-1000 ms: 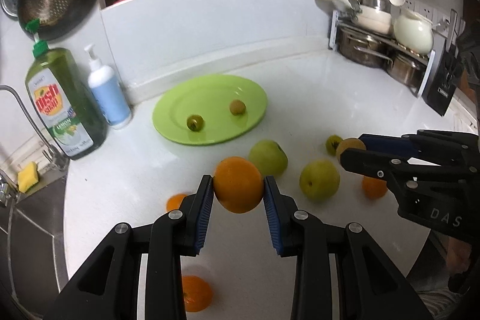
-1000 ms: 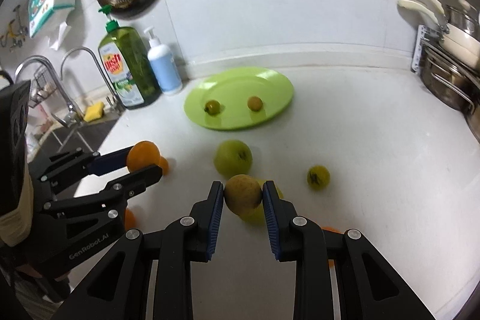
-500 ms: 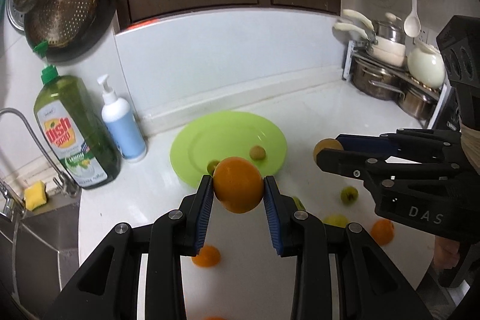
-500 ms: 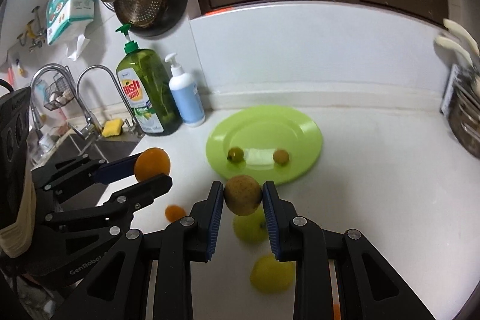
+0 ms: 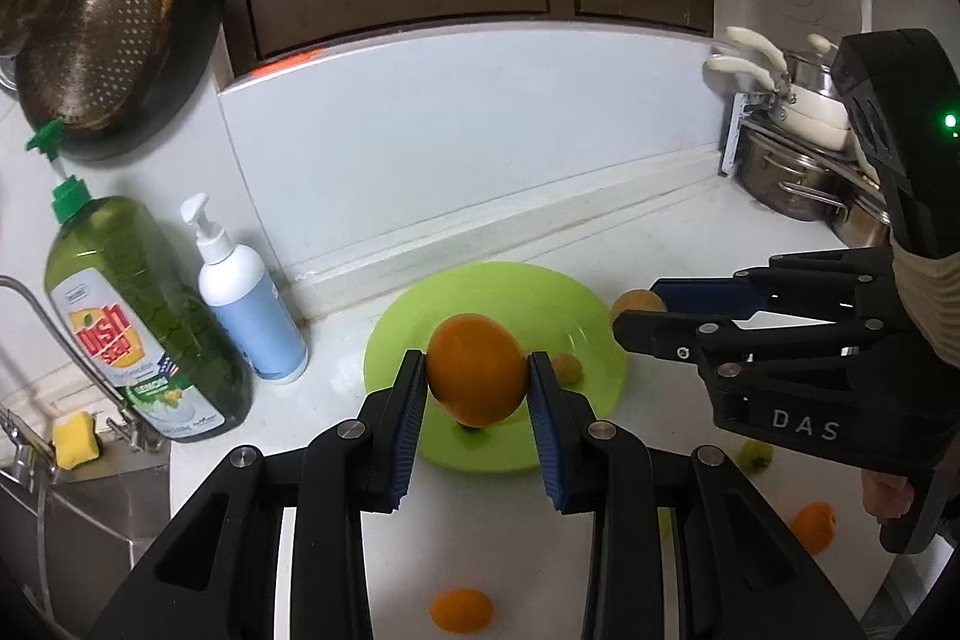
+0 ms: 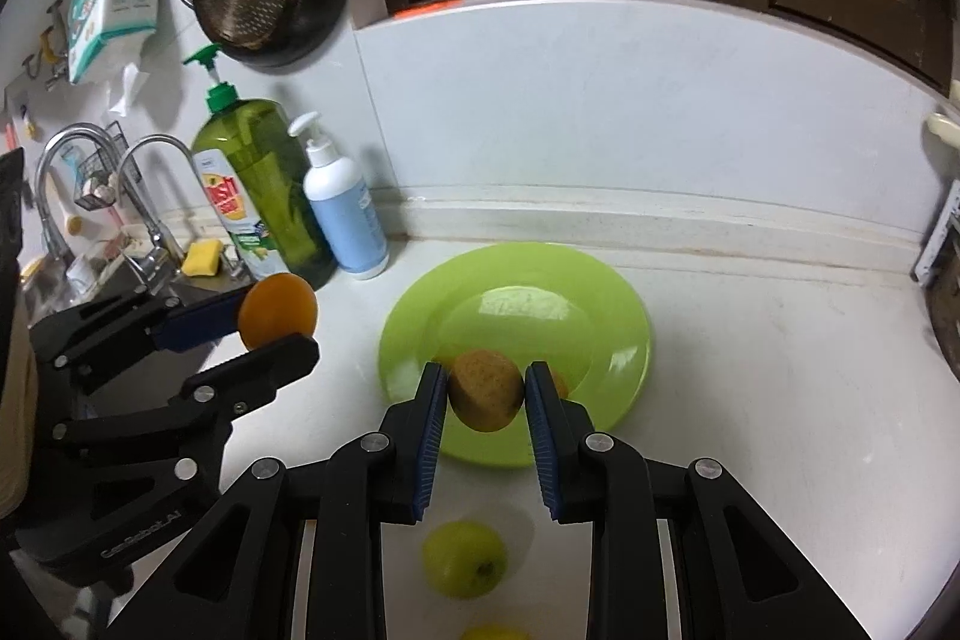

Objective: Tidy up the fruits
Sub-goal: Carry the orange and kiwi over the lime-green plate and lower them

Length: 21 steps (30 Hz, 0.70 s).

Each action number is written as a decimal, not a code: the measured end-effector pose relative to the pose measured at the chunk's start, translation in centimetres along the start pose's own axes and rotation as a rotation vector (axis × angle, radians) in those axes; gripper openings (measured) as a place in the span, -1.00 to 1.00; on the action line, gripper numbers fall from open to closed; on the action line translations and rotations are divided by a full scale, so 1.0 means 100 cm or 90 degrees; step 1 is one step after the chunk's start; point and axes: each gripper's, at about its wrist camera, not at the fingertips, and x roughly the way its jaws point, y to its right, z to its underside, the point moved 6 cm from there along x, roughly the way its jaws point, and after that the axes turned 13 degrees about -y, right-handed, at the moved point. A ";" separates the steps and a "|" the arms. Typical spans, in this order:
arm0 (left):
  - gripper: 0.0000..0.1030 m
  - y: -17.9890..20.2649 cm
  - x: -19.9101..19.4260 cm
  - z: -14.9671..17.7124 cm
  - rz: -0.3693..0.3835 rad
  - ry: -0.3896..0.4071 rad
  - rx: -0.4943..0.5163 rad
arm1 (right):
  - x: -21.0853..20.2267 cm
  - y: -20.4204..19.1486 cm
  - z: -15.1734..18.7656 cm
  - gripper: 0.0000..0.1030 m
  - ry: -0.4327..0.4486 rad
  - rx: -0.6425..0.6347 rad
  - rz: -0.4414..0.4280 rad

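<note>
Both hands loaded, over the plate
We've got L gripper clamping an orange, R gripper clamping a brown fruit.

Dim, soft light; fisheye-warped edges

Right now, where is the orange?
Left wrist view, centre: the orange is clamped in the left gripper, above the green plate's near edge.

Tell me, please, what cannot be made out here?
- Left wrist view: small fruit on plate, half hidden by hand-held gripper finger; another under the orange.
- Right wrist view: yellow fruit cut by bottom edge.
- Right wrist view: small fruit behind finger.
</note>
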 end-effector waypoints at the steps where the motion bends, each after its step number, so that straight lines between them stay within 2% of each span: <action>1: -0.35 -0.002 0.004 -0.002 0.000 -0.004 -0.001 | 0.004 0.002 -0.002 -0.45 -0.004 -0.002 0.001; 12: -0.35 -0.021 0.069 -0.019 0.026 -0.082 -0.018 | 0.057 0.022 -0.031 -0.45 -0.062 -0.011 0.001; 21: -0.35 -0.028 0.115 -0.020 0.036 -0.143 -0.019 | 0.104 0.033 -0.042 -0.45 -0.113 -0.003 -0.005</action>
